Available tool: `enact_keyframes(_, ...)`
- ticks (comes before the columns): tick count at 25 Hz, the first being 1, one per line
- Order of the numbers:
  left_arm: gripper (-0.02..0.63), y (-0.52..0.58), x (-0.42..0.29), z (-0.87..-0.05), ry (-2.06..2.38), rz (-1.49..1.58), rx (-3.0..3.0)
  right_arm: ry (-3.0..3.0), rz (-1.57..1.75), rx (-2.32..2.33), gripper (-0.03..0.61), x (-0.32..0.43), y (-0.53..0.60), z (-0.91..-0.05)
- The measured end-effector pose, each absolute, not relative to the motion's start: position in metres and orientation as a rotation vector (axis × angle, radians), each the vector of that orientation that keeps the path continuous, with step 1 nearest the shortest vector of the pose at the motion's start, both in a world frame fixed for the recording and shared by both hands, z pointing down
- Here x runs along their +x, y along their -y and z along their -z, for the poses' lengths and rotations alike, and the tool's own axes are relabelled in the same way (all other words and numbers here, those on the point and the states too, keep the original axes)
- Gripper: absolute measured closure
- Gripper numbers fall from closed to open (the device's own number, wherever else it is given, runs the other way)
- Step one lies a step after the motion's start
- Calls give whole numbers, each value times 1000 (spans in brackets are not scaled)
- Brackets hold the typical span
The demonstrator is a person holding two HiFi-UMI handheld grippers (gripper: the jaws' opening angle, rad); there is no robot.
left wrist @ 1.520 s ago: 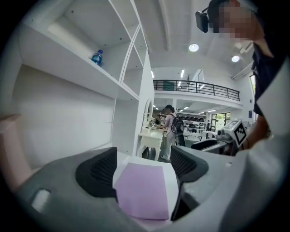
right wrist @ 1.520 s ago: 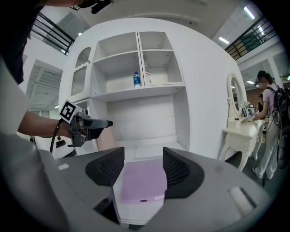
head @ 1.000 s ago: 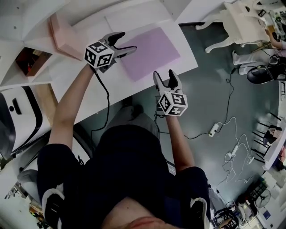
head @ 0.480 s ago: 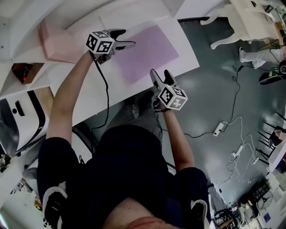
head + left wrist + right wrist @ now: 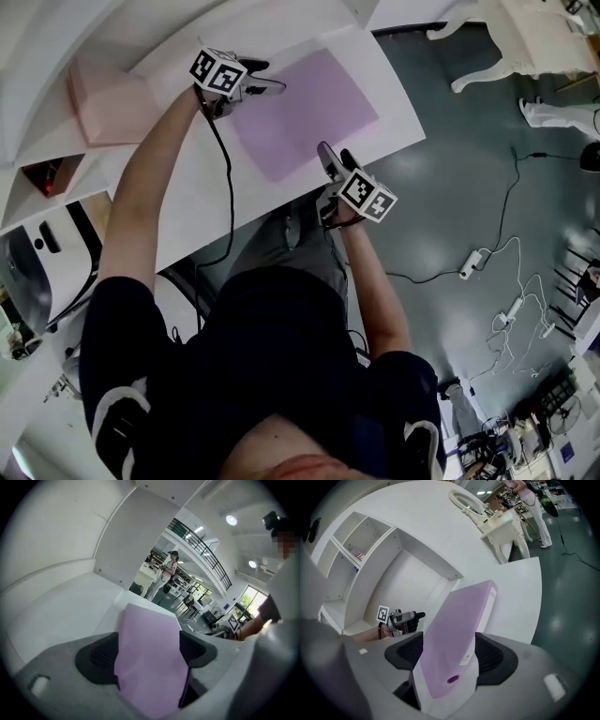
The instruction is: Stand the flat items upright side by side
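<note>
Both grippers are coming down closer to the white table point(image 5: 187, 202) than a second ago, and the right gripper point(image 5: 334, 157) has just been opening its jaws. It is now straddling the near edge of the purple flat item point(image 5: 305, 108), jaws spread, pads not pinching. The left gripper point(image 5: 270, 86) is sitting spread over the far corner, not clamping either. The item is lying flat by the table's front edge. It is looking thin, stiff and light, with a smooth cover that may slip, so opposite edges look like the places to grip. A small sticker point(image 5: 466, 657) is showing on its white side, too small to read.
</note>
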State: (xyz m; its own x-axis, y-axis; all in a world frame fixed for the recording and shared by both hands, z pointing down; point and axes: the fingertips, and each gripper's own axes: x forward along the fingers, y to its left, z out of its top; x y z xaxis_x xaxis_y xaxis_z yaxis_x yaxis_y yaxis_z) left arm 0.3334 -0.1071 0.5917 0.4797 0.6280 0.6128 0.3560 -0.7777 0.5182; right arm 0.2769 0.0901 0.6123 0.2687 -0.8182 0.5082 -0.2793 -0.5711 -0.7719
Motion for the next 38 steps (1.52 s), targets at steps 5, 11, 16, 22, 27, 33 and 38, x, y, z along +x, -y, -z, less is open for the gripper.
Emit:
enact_keyframes(5, 192, 108, 341, -608, -876, -1269, 2354, -918, 1303, -1928, 235, 282, -89, -627)
enact_keyframes(11, 192, 108, 343, -630, -924, -1362, 2278, -853, 1316, -1837, 235, 285, -84, -642)
enact_keyframes(16, 193, 106, 340, -643, -959, -1424, 2208, -807, 1321, -1779, 235, 285, -82, -652)
enact_keyframes(22, 199, 101, 338, -656, -988, -1483, 2133, -782, 1341, -1751, 235, 283, -80, -663)
enact_keyframes(27, 202, 97, 336, -666, -987, -1500, 2090, -778, 1335, -1737, 241, 284, -78, -666)
enact_keyframes(33, 219, 95, 333, -669, -994, -1494, 2047, -782, 1328, -1687, 256, 284, -71, -666)
enact_keyframes(38, 227, 96, 334, -670, -1001, -1499, 2028, -791, 1316, -1678, 273, 285, -64, -667)
